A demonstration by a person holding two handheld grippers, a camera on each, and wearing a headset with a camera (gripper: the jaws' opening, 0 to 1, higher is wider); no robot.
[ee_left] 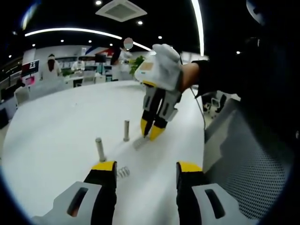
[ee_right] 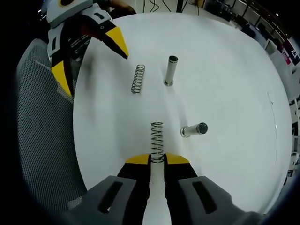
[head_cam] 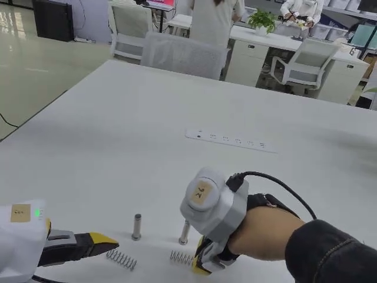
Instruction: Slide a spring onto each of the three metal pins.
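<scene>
Lower left, nearest the lens: the left hand-held gripper (ee_left: pixel 146 165), its jaws spread wide and holding nothing, yellow tips low over the white counter (head_cam: pixel 177 112). Just beside those tips lies the left spring (head_cam: pixel 121 259), flat on the counter, its long axis slanting from upper left to lower right in the head view. Behind it the left pin (head_cam: pixel 136 227) stands upright, long axis vertical. Next comes the right spring (ee_right: pixel 157 139), lying along the counter; its long axis runs left to right in the head view and straight out from the jaws in the right gripper view, with its far end just beside the foot of the right pin (head_cam: pixel 184 232). That pin also stands upright, apart from the left pin. Far right: the right hand-held gripper (ee_right: pixel 157 160), held in a person's hand (head_cam: pixel 265 233), jaws drawn to a narrow gap and pinching the right spring's near end between the yellow tips. Both springs lie close to the counter's near edge, past which a mesh chair (ee_right: pixel 42 140) shows. Beyond the pins, open counter runs to a power strip (head_cam: pixel 231 140), well apart.
</scene>
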